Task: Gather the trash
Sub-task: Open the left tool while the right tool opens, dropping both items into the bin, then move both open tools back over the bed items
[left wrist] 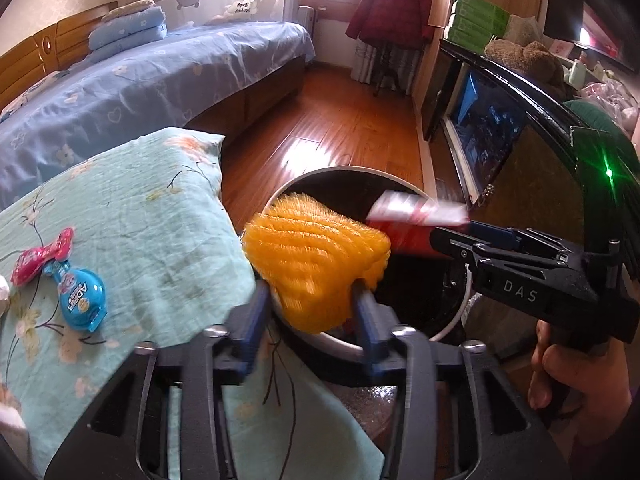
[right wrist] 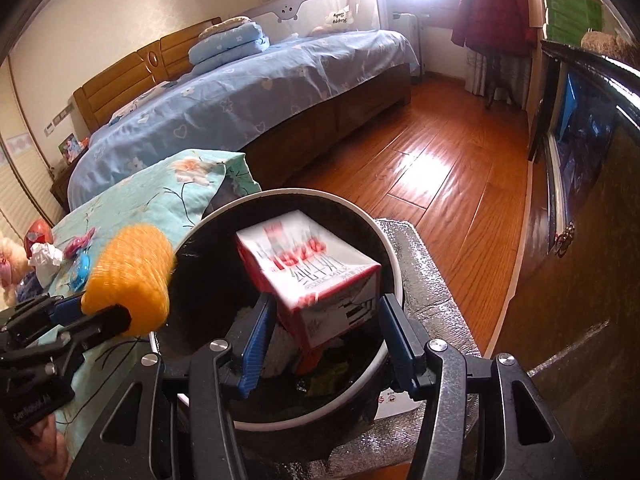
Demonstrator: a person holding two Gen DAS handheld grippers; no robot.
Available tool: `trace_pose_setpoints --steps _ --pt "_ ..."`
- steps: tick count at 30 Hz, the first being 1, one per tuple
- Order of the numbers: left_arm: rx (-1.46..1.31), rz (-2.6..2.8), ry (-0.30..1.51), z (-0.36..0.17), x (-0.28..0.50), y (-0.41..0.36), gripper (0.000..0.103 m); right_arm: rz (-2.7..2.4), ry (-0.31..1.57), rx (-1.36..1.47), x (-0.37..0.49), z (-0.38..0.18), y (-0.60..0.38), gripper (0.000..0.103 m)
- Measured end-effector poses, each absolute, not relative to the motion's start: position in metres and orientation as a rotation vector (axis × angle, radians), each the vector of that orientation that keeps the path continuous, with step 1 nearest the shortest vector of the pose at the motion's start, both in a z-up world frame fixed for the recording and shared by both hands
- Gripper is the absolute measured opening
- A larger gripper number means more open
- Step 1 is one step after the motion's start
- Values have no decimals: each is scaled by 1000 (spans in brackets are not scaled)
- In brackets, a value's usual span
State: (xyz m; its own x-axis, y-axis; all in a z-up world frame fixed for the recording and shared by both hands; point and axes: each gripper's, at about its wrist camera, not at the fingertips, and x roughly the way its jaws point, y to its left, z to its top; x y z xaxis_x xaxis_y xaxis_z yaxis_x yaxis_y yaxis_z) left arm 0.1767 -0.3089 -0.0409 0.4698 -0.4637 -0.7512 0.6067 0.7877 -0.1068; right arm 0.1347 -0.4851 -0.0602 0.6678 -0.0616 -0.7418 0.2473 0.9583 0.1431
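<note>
My left gripper (left wrist: 310,300) is shut on an orange foam fruit net (left wrist: 316,260) and holds it at the near rim of the round black trash bin (left wrist: 340,171). The net also shows in the right wrist view (right wrist: 132,280). My right gripper (right wrist: 320,328) is open over the bin (right wrist: 280,194). A red and white milk carton (right wrist: 308,276) sits blurred between its spread fingers, touching neither; in the left wrist view the carton (left wrist: 412,210) is above the bin.
A teal floral cloth (left wrist: 140,220) lies left of the bin with a blue and pink candy wrapper (left wrist: 76,284) on it. Crumpled paper (right wrist: 46,258) lies further left. A silver insulated bag (right wrist: 432,280) is under the bin. A dark cabinet (left wrist: 520,140) stands at right.
</note>
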Motion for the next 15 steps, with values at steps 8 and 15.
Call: trace_pose_setpoints --steps 8,15 --pt "145 -623 859 -41 169 -285 58 -170 793 282 125 -54 -484 64" --pt "89 -551 844 -38 152 -240 60 -109 761 294 118 -44 -457 77"
